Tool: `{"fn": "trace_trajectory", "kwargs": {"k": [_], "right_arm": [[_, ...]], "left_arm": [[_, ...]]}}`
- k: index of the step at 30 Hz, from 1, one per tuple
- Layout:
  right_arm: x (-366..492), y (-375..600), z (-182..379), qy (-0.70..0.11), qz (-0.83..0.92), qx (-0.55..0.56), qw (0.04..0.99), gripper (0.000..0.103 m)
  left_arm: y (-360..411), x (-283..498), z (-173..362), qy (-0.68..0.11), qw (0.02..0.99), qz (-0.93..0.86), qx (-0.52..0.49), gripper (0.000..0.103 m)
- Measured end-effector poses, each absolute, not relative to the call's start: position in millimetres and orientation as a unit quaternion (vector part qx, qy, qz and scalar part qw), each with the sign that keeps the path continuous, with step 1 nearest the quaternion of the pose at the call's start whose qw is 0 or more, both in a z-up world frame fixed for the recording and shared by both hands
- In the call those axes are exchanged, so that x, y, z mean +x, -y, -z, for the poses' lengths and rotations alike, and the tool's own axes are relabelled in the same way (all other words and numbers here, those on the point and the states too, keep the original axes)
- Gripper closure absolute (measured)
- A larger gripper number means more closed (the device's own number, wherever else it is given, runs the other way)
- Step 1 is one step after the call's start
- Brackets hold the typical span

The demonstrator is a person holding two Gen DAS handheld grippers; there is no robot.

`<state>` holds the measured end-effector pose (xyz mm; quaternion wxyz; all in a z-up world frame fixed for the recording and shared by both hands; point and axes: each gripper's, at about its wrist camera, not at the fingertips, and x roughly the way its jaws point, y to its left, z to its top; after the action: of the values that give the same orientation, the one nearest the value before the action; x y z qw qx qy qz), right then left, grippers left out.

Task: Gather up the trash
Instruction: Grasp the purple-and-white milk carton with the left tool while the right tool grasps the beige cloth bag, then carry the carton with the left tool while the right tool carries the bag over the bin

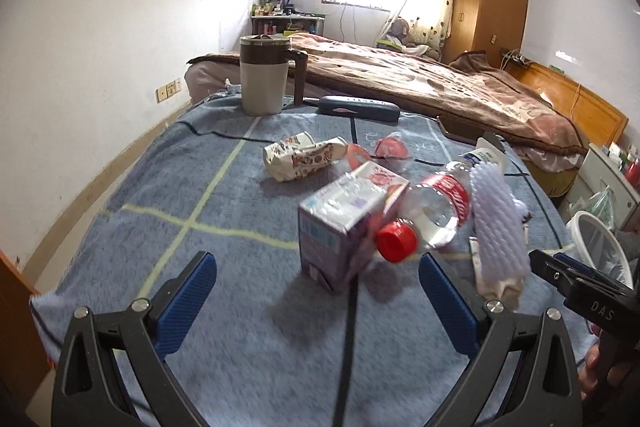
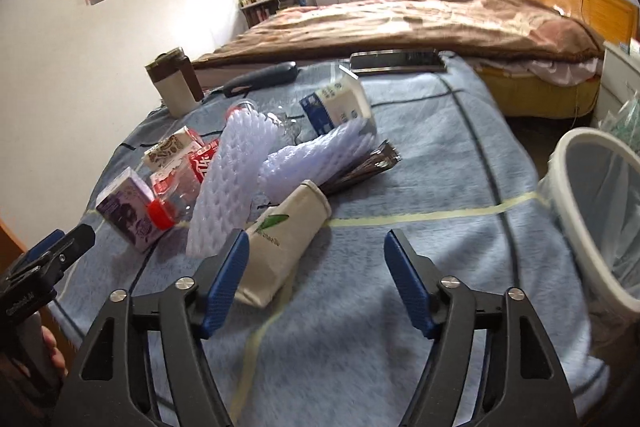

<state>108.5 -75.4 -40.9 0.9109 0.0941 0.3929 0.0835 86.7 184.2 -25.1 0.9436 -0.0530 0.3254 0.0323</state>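
Trash lies on a blue blanket-covered table (image 1: 168, 211). My left gripper (image 1: 316, 263) is open, just short of a purple carton (image 1: 340, 223). A clear bottle with a red cap (image 1: 432, 211) leans against the carton, beside a white foam net (image 1: 496, 223). A crumpled printed paper cup (image 1: 300, 159) lies further back. My right gripper (image 2: 316, 239) is open over bare blanket. A beige paper pack (image 2: 288, 227) lies by its left finger, not pinched. Foam nets (image 2: 228, 179), a dark wrapper (image 2: 368, 163) and a white-and-blue carton (image 2: 340, 103) lie behind it.
A white bin with a clear liner (image 2: 600, 211) stands off the table's right edge. A lidded mug (image 1: 264, 79), a dark glasses case (image 1: 356, 109) and a phone (image 2: 396, 61) sit at the far edge. A bed (image 1: 440, 87) lies beyond.
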Motion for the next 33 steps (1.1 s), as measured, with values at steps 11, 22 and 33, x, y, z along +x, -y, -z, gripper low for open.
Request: {"fn": "trace_trajectory", "kwargs": {"k": [11,22,33], "right_arm": [[131.5,59.5,42.9,-0.422,-0.102,0.121,0.893,0.033],[130.8,54.5,53.8,-0.438,-0.083,0.106,0.889,0.051],[121.7,71.4,49.4,-0.423,-0.074,0.109,0.896,0.079]], "left_arm": [[-190.4,117.2,31.2,-0.344,0.937,-0.023,-0.052,0.008],[-185.5,131.6,38.4,-0.360,0.931,-0.004,-0.056,0.033],[-175.0,126.4,35.7,-0.350,0.934,0.012,-0.063,0.054]]}}
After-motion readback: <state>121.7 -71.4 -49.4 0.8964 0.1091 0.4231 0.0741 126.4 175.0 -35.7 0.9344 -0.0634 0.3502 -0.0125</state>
